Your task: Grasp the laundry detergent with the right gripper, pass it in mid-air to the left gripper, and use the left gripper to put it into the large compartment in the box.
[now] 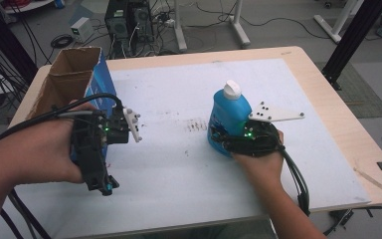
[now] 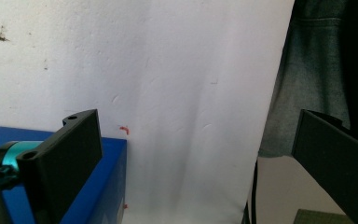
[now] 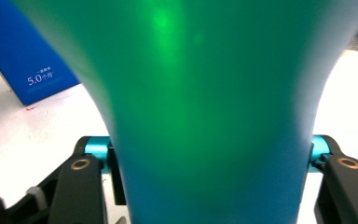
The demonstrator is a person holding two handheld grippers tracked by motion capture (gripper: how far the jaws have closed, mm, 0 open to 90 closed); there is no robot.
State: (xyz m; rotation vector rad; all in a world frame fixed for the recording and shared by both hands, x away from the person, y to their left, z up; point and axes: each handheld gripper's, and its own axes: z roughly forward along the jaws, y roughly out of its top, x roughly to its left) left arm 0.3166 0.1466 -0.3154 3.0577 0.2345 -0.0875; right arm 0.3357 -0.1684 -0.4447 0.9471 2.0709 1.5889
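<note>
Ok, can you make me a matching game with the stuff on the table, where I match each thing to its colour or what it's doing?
Things:
1. bottle cap
2. cardboard box
3. left hand-held gripper
4. right hand-held gripper

Match with:
A. open at the top, brown inside
B. white
C. jaws around the blue bottle
D. jaws wide apart, nothing between them

Pairs: 1-B, 2-A, 3-D, 4-C

One blue bottle (image 1: 229, 119) – one open cardboard box (image 1: 72, 79) – two grippers.
</note>
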